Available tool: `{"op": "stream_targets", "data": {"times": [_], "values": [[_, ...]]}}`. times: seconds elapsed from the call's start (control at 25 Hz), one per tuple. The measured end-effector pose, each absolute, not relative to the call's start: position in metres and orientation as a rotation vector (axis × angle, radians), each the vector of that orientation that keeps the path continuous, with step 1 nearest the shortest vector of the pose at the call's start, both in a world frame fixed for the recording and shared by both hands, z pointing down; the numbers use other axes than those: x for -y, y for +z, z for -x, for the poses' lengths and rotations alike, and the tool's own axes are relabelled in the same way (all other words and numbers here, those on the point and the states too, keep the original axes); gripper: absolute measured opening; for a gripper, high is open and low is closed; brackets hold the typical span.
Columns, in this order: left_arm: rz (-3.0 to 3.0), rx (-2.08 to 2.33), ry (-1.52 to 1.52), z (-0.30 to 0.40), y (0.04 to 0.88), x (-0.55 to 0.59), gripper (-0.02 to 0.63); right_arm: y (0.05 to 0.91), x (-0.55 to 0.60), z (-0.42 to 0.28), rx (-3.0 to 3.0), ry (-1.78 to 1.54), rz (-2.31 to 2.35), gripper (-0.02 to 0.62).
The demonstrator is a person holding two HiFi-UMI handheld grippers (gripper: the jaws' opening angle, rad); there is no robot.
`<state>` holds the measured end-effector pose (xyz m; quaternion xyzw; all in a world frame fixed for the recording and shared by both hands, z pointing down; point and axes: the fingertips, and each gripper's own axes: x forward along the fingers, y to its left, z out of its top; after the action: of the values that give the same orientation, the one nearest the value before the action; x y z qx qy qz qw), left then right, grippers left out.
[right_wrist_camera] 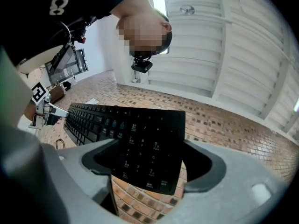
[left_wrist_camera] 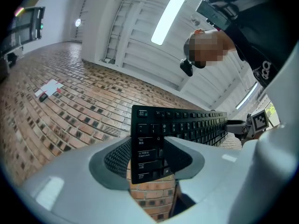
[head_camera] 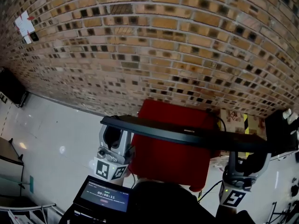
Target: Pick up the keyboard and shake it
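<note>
— Where is the keyboard?

— It is up in the air, carried at both ends. In the head view it shows as a long dark bar, nearly edge-on. It spans from the left gripper to the right gripper. A red boxy thing lies beneath it and a brick wall rises beyond.

— What is the left gripper doing?

— Its jaws are clamped on the keyboard's left end. In the left gripper view the column of keys with Tab, Caps Lock and Shift stands upright between the two jaws, with a jaw pressed to either side. The ribbed pad of the left-hand jaw sits right against it. The remaining rows run off past the right-hand jaw, toward the other gripper's marker cube.

— And the right gripper?

— It is closed on the opposite end. In the right gripper view the number pad fills the gap between its jaws. The pad is tilted, and its lower corner hangs below the jaws. The main key rows stretch away past the left-hand jaw.

— Is anything else nearby?

— A small screen with lit digits sits at the bottom of the head view, just below the left gripper. Both gripper views look up past the keyboard at the person leaning over it. That person wears a camera on the head. Above is a white ribbed ceiling with a strip light.
</note>
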<state>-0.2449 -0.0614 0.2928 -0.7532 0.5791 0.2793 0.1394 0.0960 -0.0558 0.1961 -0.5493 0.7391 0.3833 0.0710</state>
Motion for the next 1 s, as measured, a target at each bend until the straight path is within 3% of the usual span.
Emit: {"op": "stream_targets", "data": {"times": [0.48,1.0], "values": [[2.125,-1.641,0.839,0.279,0.282,0.069,0.218,0.184,0.061,-0.063,-2.161,1.208,1.611,0.405],[2.002,-1.338,0.706,0.206,0.189,0.082,0.217,0.188,0.067,-0.15,-1.94,0.951,1.735,0.406]]}}
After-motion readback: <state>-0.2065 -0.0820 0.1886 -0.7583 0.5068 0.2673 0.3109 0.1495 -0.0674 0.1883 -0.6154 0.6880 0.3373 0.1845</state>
